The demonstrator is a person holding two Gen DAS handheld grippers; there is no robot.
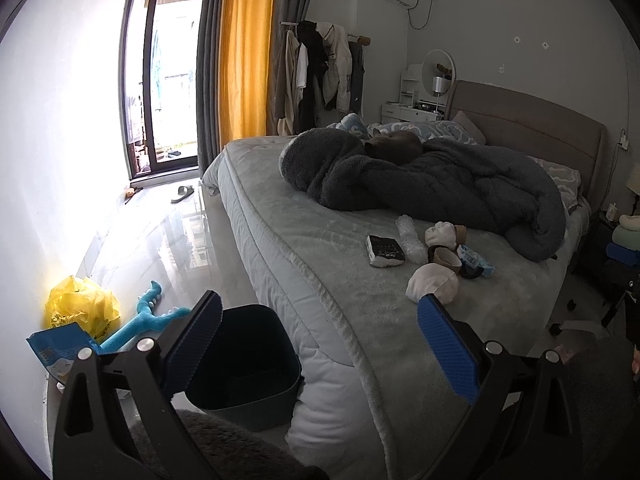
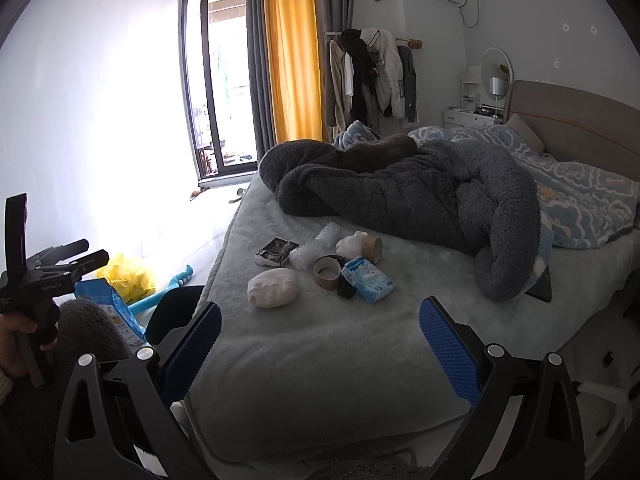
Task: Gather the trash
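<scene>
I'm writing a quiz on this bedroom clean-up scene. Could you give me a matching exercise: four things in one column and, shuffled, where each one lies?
Things
1. dark teal plastic bin
2. crumpled yellow plastic bag
3. brown cardboard tape roll
4. grey slipper

Places
A. on the bed's pale blanket, among the litter
B. on the floor near the balcony door
C. on the floor against the white wall
D. on the floor beside the bed's near corner

Pairs: 1-D, 2-C, 3-A, 4-B
</scene>
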